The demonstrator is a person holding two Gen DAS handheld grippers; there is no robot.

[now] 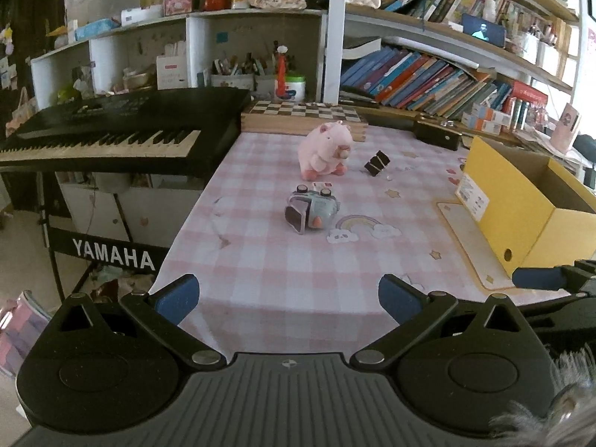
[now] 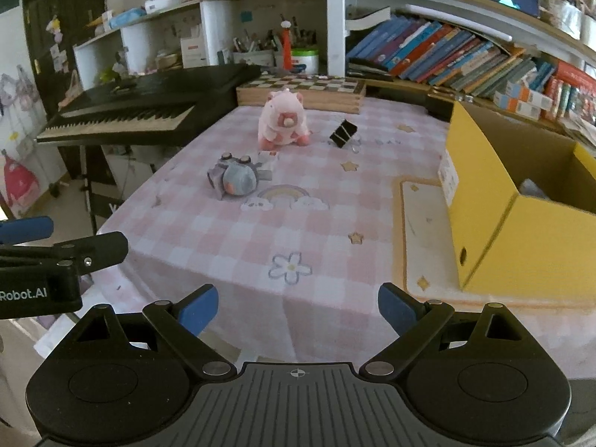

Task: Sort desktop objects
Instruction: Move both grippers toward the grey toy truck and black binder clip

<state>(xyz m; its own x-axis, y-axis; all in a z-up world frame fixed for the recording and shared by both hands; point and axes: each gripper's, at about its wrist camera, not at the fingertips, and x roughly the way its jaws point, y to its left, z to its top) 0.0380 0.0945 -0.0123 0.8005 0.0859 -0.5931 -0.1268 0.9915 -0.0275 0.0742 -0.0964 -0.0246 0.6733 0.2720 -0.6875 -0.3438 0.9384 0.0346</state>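
A pink plush pig [image 1: 325, 148] [image 2: 282, 120] stands at the far middle of the pink checked tablecloth [image 1: 298, 260] [image 2: 223, 231]. A grey toy figure [image 1: 312, 211] [image 2: 235, 180] lies on its side in front of it, with a small card [image 1: 322, 185] [image 2: 269, 155] between them. A black binder clip [image 1: 377, 163] [image 2: 342, 132] sits to the pig's right. An open yellow box [image 1: 521, 201] [image 2: 514, 201] stands at the right. My left gripper [image 1: 288, 298] is open and empty at the table's near edge. My right gripper [image 2: 298, 307] is open and empty there too, to the right of the left one.
A black Yamaha keyboard [image 1: 111, 130] [image 2: 130, 108] borders the table on the left. A chessboard box [image 1: 303, 115] [image 2: 301, 91] lies along the far edge. Shelves of books [image 1: 428, 74] [image 2: 447, 56] rise behind. A white mat [image 1: 469, 246] [image 2: 424, 234] lies under the box.
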